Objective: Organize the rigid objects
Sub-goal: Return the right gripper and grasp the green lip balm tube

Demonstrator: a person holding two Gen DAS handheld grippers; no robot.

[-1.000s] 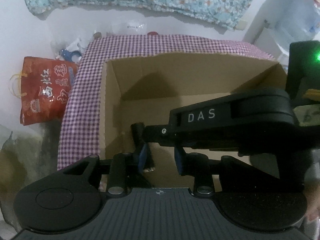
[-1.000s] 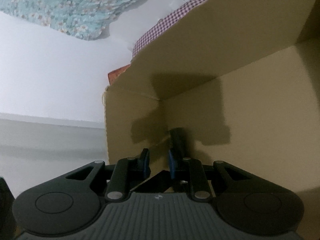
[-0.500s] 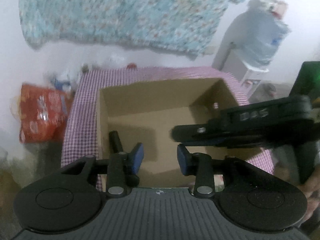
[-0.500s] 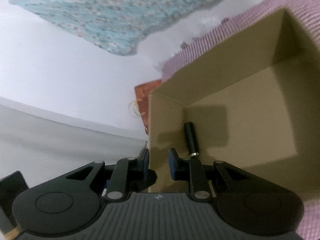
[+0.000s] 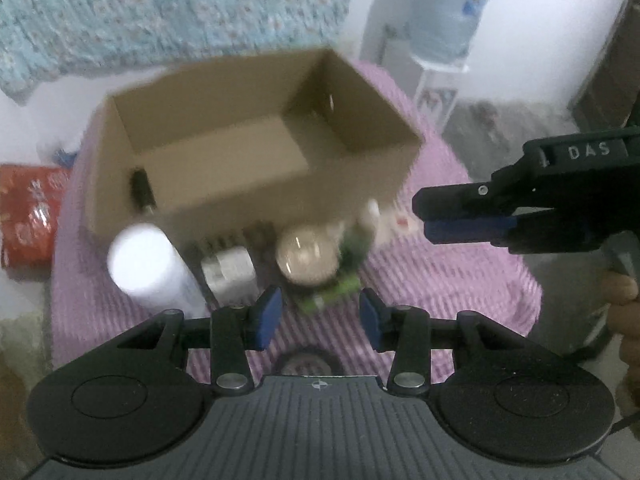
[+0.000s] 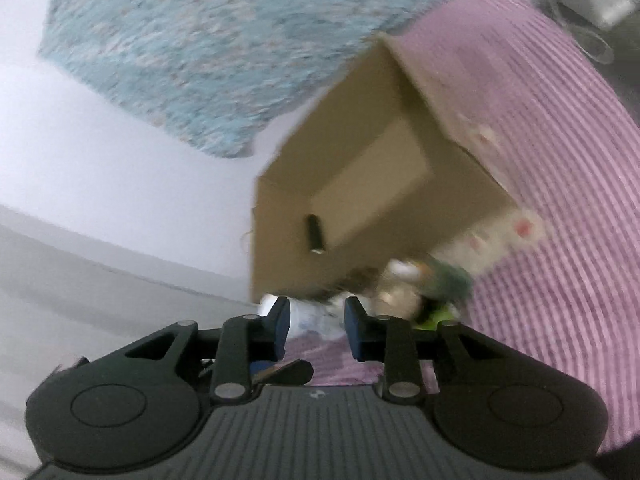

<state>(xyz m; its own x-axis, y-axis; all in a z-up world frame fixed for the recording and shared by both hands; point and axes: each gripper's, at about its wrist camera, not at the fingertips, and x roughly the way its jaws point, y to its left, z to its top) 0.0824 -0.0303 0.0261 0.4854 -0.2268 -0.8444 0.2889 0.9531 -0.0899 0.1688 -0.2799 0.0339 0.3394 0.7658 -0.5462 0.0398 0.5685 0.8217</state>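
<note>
Both grippers have pulled back out of the cardboard box [image 5: 224, 148]. The left gripper [image 5: 320, 316] and right gripper [image 6: 316, 326] have just been opening and hold nothing. One black cylinder [image 5: 142, 190] lies inside the box; the white bottle [image 5: 148, 266], round jar [image 5: 308, 256] and green item [image 5: 336, 294] wait crowded just before it.

Soft, dim indoor light, heavy motion blur across both fisheye views, edges bowed and dark-cornered.

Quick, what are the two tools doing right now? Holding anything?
Left tool: open, holding nothing, jaws just been opening.
Right tool: open, holding nothing, jaws just been opening.
</note>
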